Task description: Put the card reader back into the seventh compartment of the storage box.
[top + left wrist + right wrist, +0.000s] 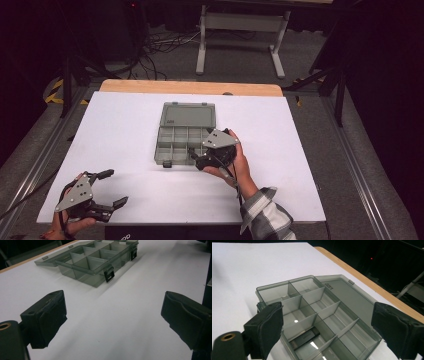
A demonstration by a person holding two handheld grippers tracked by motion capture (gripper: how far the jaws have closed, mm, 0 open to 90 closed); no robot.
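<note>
White table [125, 130] with open grey compartment box [186, 131].

— What lies under me? 
— A flat white table top [125, 130], with a light wooden strip [190, 87] along its far edge. 
— And past it, as I look out? 
— Grey carpet floor [240, 60], tangled black cables [155, 47], a pale metal frame [242, 22].

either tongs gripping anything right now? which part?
Nothing is held. The right tongs stand open above the organizer box, where a dark stick lies loose in a compartment. The left tongs are open over the white table.
</note>
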